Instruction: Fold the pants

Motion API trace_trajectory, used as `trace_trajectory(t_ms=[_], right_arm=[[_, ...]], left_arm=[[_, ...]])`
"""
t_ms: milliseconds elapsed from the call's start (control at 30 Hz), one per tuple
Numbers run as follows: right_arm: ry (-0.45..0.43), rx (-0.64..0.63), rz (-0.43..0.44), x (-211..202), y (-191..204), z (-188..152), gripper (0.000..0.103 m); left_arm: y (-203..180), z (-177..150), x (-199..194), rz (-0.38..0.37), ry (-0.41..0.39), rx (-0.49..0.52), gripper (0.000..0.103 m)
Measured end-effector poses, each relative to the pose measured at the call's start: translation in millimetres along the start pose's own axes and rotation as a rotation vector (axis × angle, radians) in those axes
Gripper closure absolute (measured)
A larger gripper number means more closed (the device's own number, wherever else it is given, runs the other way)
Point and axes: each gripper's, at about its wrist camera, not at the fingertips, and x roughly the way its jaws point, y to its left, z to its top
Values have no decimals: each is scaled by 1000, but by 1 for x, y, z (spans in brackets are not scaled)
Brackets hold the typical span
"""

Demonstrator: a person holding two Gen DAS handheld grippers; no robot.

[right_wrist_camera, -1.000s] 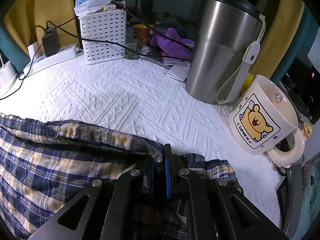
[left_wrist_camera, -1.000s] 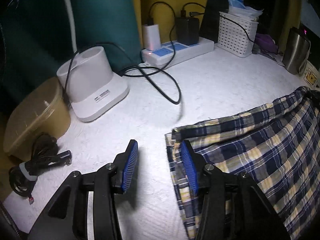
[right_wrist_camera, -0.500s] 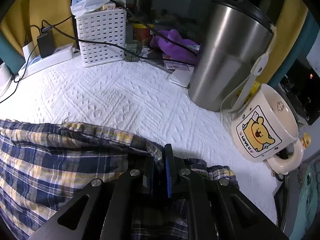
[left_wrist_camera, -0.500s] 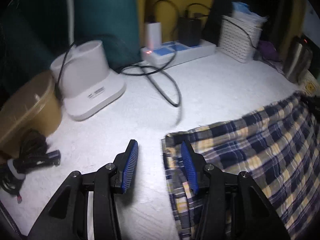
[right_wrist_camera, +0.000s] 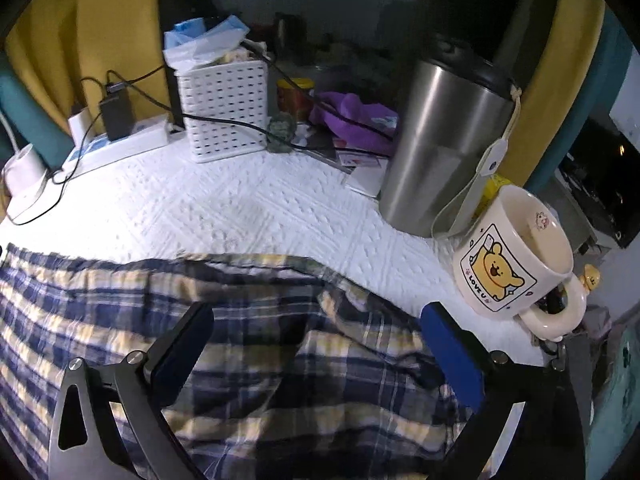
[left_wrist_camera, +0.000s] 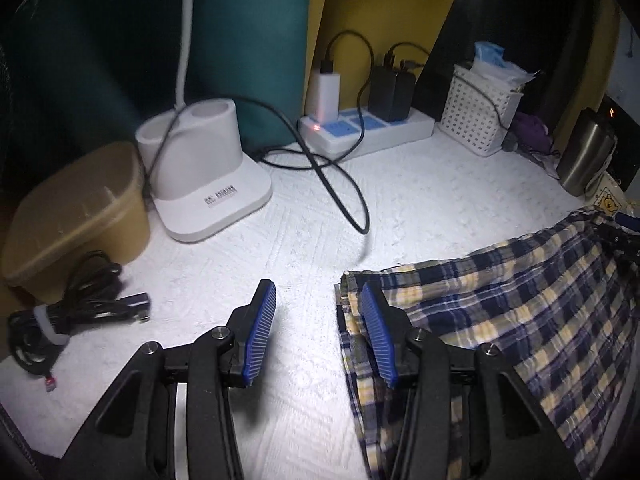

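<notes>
Since a second ago our right gripper [right_wrist_camera: 316, 354] has let go: its jaws, then pinched tight on a bunched edge of the pants [right_wrist_camera: 248, 332], have just been opening and now stand spread wide above the cloth, with nothing pressed between the pads. That hem has dropped back onto the white bedspread [right_wrist_camera: 256, 208], and the blur in the plaid suggests it is still settling. Our left gripper [left_wrist_camera: 320, 328] has drifted a little; its fingers are half spread, as before, and grip nothing, one over bare bedspread and the other over the pants' left edge.

We judge the release means this fold has been laid down and both hands are free to take new corners. The left gripper hovers at the near corner of the pants [left_wrist_camera: 500, 312], probably because that edge is the next thing to lift or smooth.

The pants lie flat across the near part of the bed, their far edge running from the left gripper's side over to the right gripper's, so the long axis seems to run across us, left to right. Which end is the waistband we cannot tell. The mug [right_wrist_camera: 516, 256] and steel tumbler [right_wrist_camera: 440, 152] stand just beyond the right-hand end, near enough that a wide swing of cloth could catch them.
</notes>
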Motion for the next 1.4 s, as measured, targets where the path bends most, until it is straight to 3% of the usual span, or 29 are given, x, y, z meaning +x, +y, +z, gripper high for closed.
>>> trace_trajectory(t_ms=[267, 533, 800, 900, 1067, 1133, 1233, 1400], right_arm=[[-12, 1, 1, -18, 12, -15, 0], [-28, -18, 30, -45, 29, -42, 0], [-37, -39, 119, -65, 57, -78, 0], [-39, -51, 156, -69, 72, -91, 0], [-37, -63, 190, -75, 92, -105, 0], [-35, -68, 202, -77, 98, -110, 0], [-32, -79, 228, -82, 108, -117, 0], [-34, -115, 261, -88, 128, -126, 0]], left_arm=[[-5, -25, -41, -22, 2, 18, 57], [-20, -75, -69, -100, 31, -5, 57], [-34, -117, -87, -134, 19, -4, 57], [-38, -128, -91, -142, 17, 9, 61], [-45, -137, -91, -144, 29, 27, 78], [-46, -141, -90, -142, 33, 34, 79], [-49, -147, -89, -136, 33, 51, 100], [-43, -150, -95, -117, 17, 35, 103]])
